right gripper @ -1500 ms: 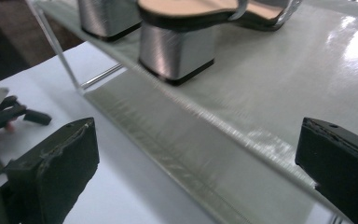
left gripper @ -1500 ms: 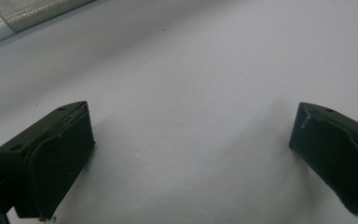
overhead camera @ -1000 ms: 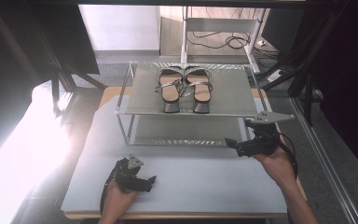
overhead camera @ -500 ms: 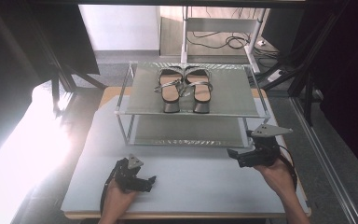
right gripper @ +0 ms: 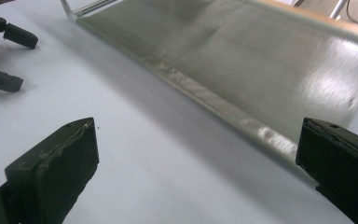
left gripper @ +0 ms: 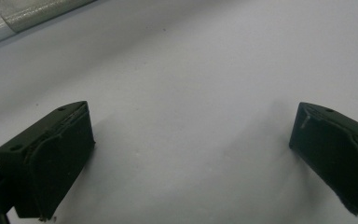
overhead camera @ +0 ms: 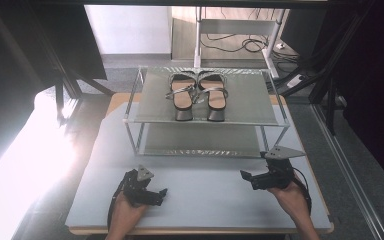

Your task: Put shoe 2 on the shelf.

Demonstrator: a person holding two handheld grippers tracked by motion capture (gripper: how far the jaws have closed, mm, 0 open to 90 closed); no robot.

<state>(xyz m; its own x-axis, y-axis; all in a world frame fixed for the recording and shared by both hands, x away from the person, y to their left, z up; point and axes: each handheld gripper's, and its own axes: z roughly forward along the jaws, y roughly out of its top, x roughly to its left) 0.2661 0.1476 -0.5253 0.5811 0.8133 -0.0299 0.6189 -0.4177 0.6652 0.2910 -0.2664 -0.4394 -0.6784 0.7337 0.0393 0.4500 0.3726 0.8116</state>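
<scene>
Two tools low on the grey counter [overhead camera: 205,200], one in each hand. Left tool [overhead camera: 161,196] near the front left, jaws wide apart with nothing between, just bare counter [left gripper: 191,93] below in the left gripper view. Right tool [overhead camera: 246,179] near the front right, held a bit higher up the counter, jaws also wide apart and holding nothing. Both tools pointing inward, toward each other, well apart.

Behind them a two-level metal shelf rack [overhead camera: 155,105]. On its top shelf a pair of sandals [overhead camera: 199,95], side by side, touching or almost touching, heels toward the person. Sandals well apart from both tools, up and back from them, about midway between left and right.

In the right gripper view, lower shelf [right gripper: 261,60] of the rack just ahead of the open jaws, sitting low over the counter, and the left tool [right gripper: 7,58] far off at the top left corner, open too
</scene>
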